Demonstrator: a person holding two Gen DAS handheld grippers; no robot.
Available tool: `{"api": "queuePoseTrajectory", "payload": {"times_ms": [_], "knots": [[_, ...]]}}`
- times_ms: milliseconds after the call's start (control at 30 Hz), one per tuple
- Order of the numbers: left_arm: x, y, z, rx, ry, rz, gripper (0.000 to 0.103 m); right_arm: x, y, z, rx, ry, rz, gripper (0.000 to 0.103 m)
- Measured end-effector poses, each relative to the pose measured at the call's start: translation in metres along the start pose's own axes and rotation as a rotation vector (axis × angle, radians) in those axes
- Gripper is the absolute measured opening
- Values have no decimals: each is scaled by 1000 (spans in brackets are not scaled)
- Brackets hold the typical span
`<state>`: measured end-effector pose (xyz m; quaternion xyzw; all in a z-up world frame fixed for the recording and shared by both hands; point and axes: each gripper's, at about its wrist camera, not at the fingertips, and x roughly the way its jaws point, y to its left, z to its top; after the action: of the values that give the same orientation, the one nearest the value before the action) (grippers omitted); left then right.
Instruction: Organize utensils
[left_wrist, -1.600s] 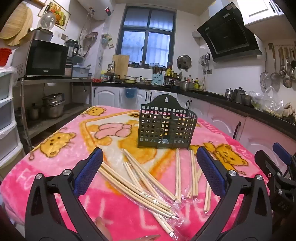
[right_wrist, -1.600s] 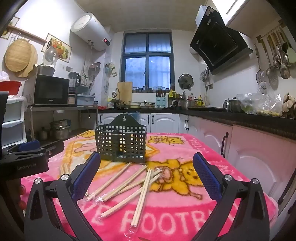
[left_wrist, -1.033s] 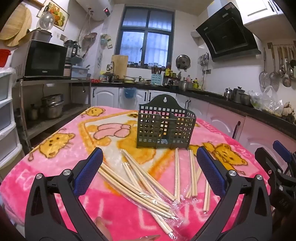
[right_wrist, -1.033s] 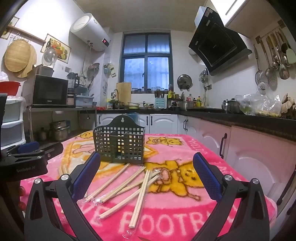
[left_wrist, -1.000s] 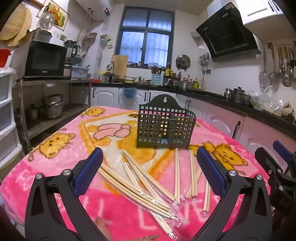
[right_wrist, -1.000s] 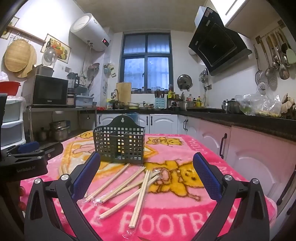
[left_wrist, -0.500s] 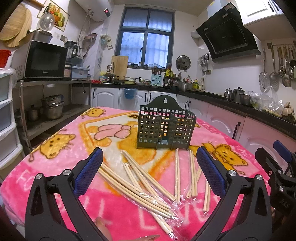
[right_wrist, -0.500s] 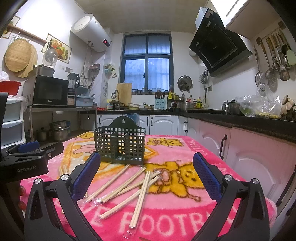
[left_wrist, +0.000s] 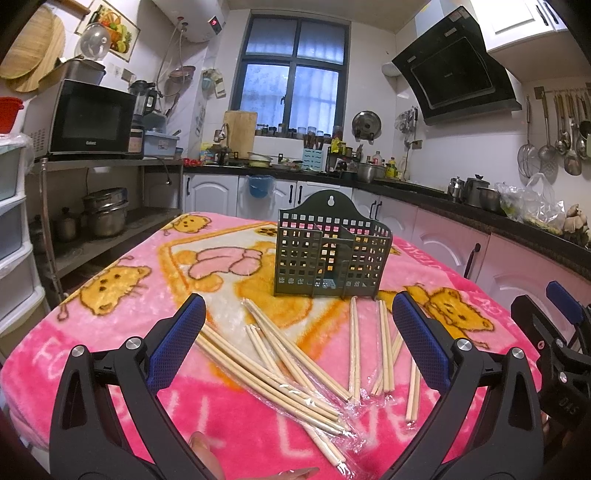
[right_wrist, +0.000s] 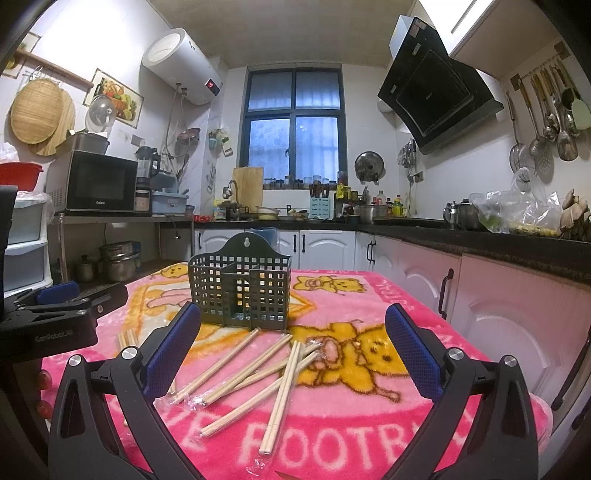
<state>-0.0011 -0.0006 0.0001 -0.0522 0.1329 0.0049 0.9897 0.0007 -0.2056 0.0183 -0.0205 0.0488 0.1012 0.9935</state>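
A dark green slotted utensil holder (left_wrist: 330, 254) (right_wrist: 240, 291) stands upright mid-table on the pink cartoon blanket (left_wrist: 110, 295). Several pairs of wooden chopsticks in clear wrappers (left_wrist: 288, 354) (right_wrist: 258, 365) lie scattered in front of it. My left gripper (left_wrist: 295, 336) hovers above the near-left chopsticks, open, nothing between its blue pads. My right gripper (right_wrist: 291, 343) is open too, above the right-hand chopsticks. Each gripper shows at the other view's edge: the right gripper (left_wrist: 554, 332) and the left gripper (right_wrist: 62, 306).
Pink cabinet doors (right_wrist: 498, 314) and a dark counter run close along the table's right side. A metal shelf with a microwave (left_wrist: 88, 122) and pots stands to the left. White plastic drawers (left_wrist: 14, 240) sit at the near left.
Both grippers stay open and nearly still; the views shift only slightly. The chopsticks and holder have not moved.
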Motion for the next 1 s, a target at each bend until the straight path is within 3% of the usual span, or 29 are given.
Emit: {"api": "queuePoseTrajectory", "payload": {"times_ms": [433, 1000], "knots": [[2, 6, 5, -19, 3, 10, 94, -1, 2, 1, -9, 6, 15, 97], [9, 37, 5, -87, 52, 42, 94, 32, 24, 5, -68, 109, 181, 97]]}}
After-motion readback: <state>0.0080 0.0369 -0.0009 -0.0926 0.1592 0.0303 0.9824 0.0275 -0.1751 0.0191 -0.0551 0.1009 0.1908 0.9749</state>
